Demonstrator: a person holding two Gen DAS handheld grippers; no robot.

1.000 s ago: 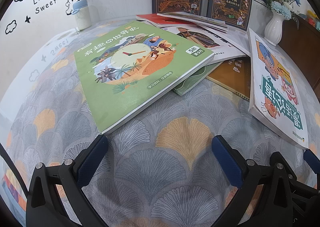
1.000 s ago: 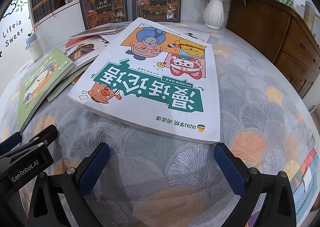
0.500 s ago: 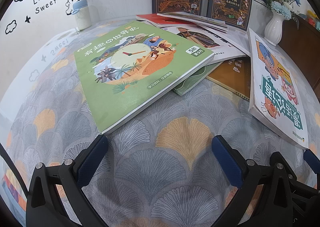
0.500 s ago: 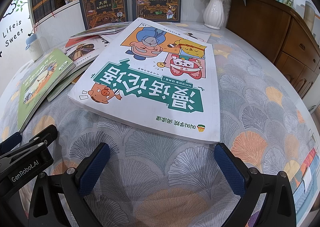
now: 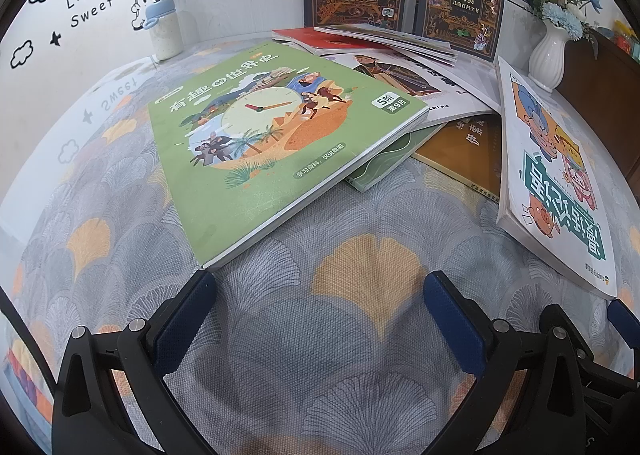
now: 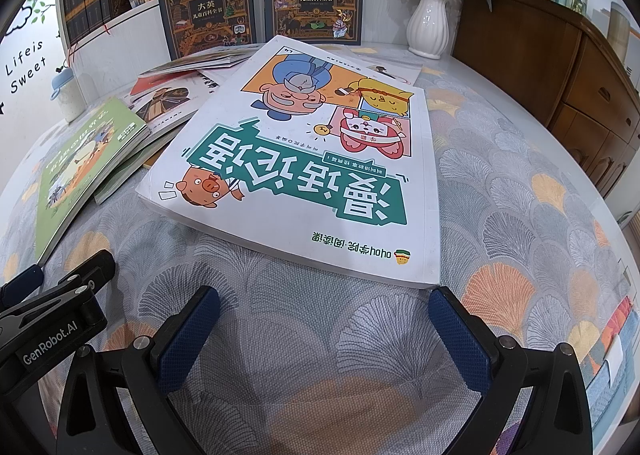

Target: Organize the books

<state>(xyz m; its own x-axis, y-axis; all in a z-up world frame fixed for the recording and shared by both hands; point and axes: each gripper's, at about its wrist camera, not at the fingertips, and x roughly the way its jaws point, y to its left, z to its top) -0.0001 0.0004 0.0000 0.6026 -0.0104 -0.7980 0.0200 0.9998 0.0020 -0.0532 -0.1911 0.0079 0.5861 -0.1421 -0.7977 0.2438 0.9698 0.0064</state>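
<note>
A loose heap of books lies on the patterned tablecloth (image 5: 360, 355). On top at the left is a green book with a clock picture (image 5: 272, 139), its near corner just ahead of my left gripper (image 5: 320, 291), which is open and empty. A large white book with cartoon figures (image 6: 304, 175) lies at the right, its near edge just in front of my open, empty right gripper (image 6: 324, 307). Under them sit a thin green book (image 5: 380, 167), an orange-brown book (image 5: 468, 155) and several flat picture books (image 5: 384, 43).
Two dark encyclopedia volumes (image 6: 208, 19) (image 6: 316, 3) stand against the shelf at the back. A white vase with blue flowers (image 6: 430, 27) is at the back right, a wooden cabinet (image 6: 560, 67) beyond it. A small bottle with a blue lid (image 5: 164, 31) stands at the back left.
</note>
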